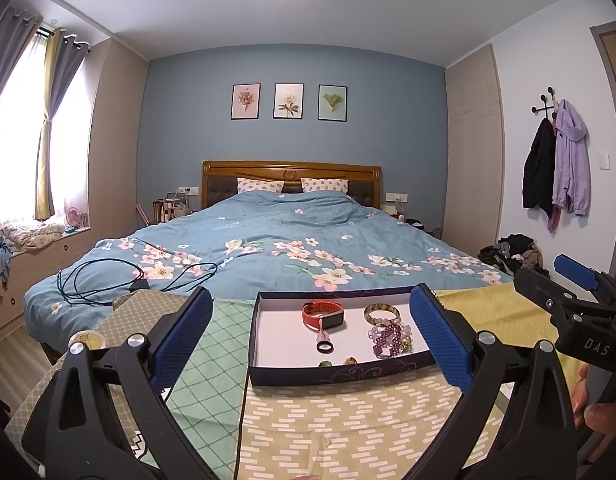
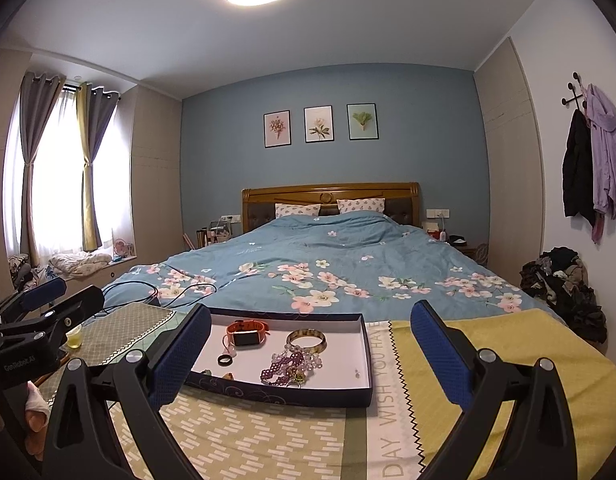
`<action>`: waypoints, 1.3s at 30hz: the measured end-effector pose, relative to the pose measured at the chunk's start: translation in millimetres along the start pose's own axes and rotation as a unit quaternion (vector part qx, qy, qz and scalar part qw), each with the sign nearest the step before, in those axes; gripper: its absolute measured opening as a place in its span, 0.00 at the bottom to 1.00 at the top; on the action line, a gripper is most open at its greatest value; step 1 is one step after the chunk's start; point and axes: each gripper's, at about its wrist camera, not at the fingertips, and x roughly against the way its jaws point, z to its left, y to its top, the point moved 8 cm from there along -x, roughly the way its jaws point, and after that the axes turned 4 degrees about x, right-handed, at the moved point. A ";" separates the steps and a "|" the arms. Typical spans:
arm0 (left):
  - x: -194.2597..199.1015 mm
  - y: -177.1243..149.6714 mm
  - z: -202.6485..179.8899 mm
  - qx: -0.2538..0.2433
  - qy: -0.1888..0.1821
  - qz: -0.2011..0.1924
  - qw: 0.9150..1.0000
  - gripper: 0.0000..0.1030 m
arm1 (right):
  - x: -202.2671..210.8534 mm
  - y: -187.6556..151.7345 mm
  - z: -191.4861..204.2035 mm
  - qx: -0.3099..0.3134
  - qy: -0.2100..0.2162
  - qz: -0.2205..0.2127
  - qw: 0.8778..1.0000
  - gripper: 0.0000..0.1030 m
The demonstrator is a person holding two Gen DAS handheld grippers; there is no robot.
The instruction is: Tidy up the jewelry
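A shallow dark-blue tray [image 1: 340,376] [image 2: 275,392] with a white floor lies on the patterned cloths. In it are an orange-strap smartwatch [image 1: 323,316] [image 2: 247,332], an amber bangle [image 1: 382,313] [image 2: 306,340], a purple beaded bracelet [image 1: 386,338] [image 2: 285,366], a black ring [image 1: 325,347] [image 2: 224,360] and a few tiny pieces near the front wall. My left gripper [image 1: 312,292] hovers open in front of the tray, holding nothing. My right gripper [image 2: 311,310] is also open and empty, a little to the tray's right.
The bed with the blue floral quilt [image 2: 328,264] lies right behind the table. A black cable [image 1: 107,280] rests on its left corner. A small yellow jar [image 1: 87,340] stands at the table's left. A yellow cloth [image 2: 508,360] covers the right side. A clothes pile [image 2: 564,280] sits on the floor.
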 end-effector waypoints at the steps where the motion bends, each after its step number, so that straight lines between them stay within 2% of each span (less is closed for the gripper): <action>1: -0.3 0.4 0.1 0.001 0.000 -0.001 1.000 0.94 | 0.0 0.3 0.6 0.001 0.000 -0.001 1.000 0.94; 39: -7.4 -5.2 -1.2 0.014 -0.008 0.001 1.000 0.94 | -2.2 3.1 1.9 -0.001 0.000 0.000 1.000 0.94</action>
